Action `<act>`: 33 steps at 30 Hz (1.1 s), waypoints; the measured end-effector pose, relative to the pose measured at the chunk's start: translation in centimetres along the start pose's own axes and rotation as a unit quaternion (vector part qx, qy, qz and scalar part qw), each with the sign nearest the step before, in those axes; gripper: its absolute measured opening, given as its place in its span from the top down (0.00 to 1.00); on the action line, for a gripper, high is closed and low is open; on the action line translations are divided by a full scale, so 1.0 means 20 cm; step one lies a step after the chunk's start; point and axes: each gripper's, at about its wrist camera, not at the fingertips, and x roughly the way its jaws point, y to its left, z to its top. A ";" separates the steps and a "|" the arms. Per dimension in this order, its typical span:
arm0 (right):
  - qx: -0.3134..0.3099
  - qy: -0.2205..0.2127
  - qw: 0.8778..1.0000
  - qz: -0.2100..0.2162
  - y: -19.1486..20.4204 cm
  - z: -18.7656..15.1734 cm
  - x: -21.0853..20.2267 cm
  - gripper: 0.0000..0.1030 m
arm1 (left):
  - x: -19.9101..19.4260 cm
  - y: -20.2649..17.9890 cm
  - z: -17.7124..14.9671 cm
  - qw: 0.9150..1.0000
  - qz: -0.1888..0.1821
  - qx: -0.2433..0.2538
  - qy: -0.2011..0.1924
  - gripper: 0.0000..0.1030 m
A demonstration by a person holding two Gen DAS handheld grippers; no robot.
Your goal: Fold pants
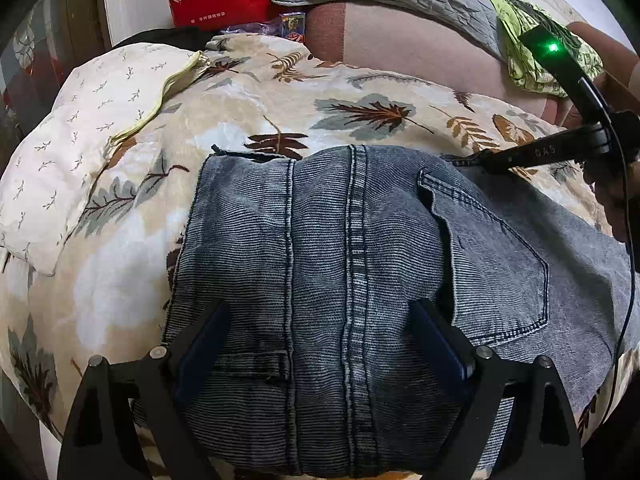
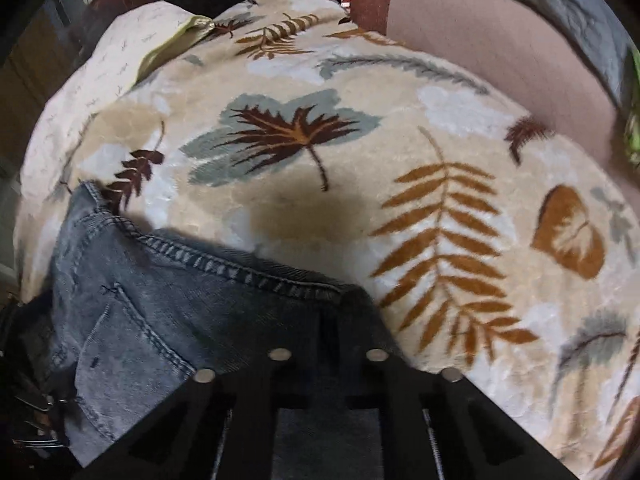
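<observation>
Leaf-print blanket (image 1: 256,92) covers the bed, jeans (image 1: 360,260) spread on it. Left gripper (image 1: 320,344) gapes wide over the seat seam; right gripper (image 2: 328,320) is pinched on the jeans' edge (thin bite). Risk: denim slips out mid-fold, w/ blanket bunching underneath.

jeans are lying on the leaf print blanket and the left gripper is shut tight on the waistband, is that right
Not quite. The left wrist view shows the left gripper open, its jaws wide apart over the jeans. The jeans do lie on the leaf print blanket.
</observation>
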 end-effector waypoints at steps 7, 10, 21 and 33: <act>-0.007 -0.036 0.999 -0.030 0.00 0.05 -0.05 0.95 | 0.00 0.00 0.00 1.000 -0.001 -0.002 0.000 0.11; -0.003 -0.022 0.999 -0.037 -0.02 0.05 0.07 0.94 | 0.01 -0.01 0.00 1.000 0.003 0.000 -0.001 0.10; 0.132 -0.109 0.985 0.006 -0.20 -0.12 -0.22 0.88 | 0.01 -0.01 0.00 1.000 0.007 -0.004 -0.003 0.09; 0.295 -0.120 0.947 0.043 -0.53 -1.00 -0.48 0.85 | -0.10 -0.01 0.00 0.999 0.018 -0.017 -0.045 0.09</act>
